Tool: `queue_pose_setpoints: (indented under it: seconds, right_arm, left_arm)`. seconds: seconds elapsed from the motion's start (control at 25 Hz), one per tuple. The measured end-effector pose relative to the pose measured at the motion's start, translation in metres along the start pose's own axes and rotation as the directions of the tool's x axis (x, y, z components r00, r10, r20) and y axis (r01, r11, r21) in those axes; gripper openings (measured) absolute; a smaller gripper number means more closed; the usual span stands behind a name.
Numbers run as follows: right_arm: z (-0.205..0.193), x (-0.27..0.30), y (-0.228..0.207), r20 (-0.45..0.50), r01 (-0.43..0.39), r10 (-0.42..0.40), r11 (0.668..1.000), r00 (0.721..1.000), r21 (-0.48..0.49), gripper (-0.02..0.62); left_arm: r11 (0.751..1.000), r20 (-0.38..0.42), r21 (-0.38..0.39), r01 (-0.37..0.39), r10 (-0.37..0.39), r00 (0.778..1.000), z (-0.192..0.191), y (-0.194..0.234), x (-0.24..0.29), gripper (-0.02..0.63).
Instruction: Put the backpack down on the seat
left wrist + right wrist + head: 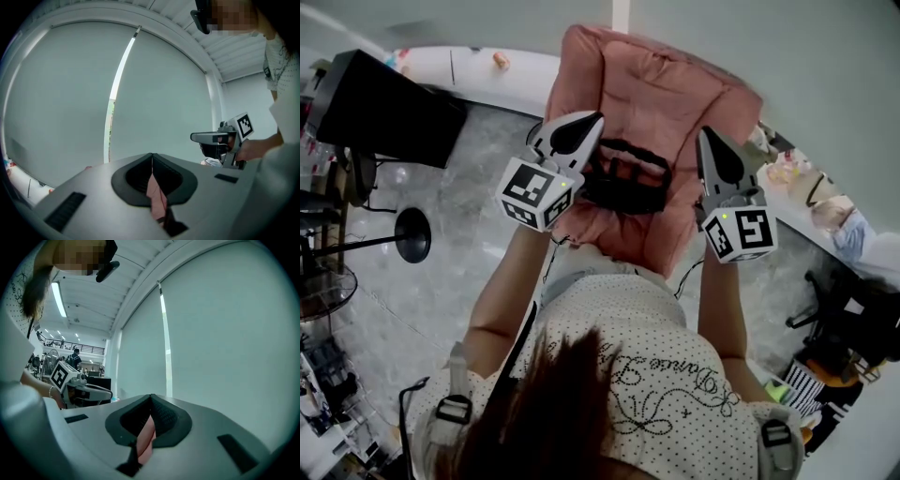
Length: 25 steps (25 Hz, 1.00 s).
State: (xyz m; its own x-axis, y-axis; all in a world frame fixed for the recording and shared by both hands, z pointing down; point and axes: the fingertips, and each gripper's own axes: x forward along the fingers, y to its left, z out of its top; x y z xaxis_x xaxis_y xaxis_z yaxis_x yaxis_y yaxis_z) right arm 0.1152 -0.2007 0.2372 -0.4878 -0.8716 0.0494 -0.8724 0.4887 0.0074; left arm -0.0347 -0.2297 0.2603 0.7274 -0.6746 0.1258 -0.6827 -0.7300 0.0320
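We are holding the pink backpack [647,84] up over the floor [459,216]; left hand-held gripper [585,122] and right hand-held gripper [709,138] are each pinching its pink fabric; placing on the seat is not yet done; we are seeing no clear seat.

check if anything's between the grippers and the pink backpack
Nothing visible does: the left gripper and the right gripper are each shut directly on the pink backpack, its fabric pinched between the jaws.

We see a marbled grey floor [455,202] with a black round-based stand [412,234], pale grey wall panels [56,93] split by a bright vertical gap [119,79], and a ceiling strip light [58,298].
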Motion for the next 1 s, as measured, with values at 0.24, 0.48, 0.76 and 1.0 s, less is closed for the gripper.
queue_pose_setpoints:
  seconds: [0.24, 0.48, 0.76, 1.0]
  right_arm:
    - [0.002, -0.003, 0.001, -0.002, 0.004, -0.004, 1.0, 1.0, -0.018, 0.012]
    - [0.005, -0.003, 0.004, 0.005, 0.005, -0.005, 0.999, 1.0, -0.038, 0.012]
    - [0.001, -0.008, 0.007, -0.006, 0.007, -0.007, 0.999, 1.0, -0.037, 0.012]
    - [-0.003, -0.01, 0.015, -0.024, 0.011, -0.012, 0.999, 1.0, -0.035, 0.012]
  left_arm:
    - [1.0, 0.022, 0.025, -0.002, 0.001, 1.0, 0.012, -0.005, 0.001, 0.005]
    - [0.999, 0.002, 0.053, -0.003, 0.003, 1.0, 0.004, -0.006, 0.001, 0.006]
    - [0.999, -0.014, 0.049, -0.004, 0.004, 1.0, -0.002, -0.009, -0.005, 0.005]
    - [0.999, -0.005, 0.048, -0.013, 0.013, 1.0, 0.001, -0.003, -0.015, 0.006]
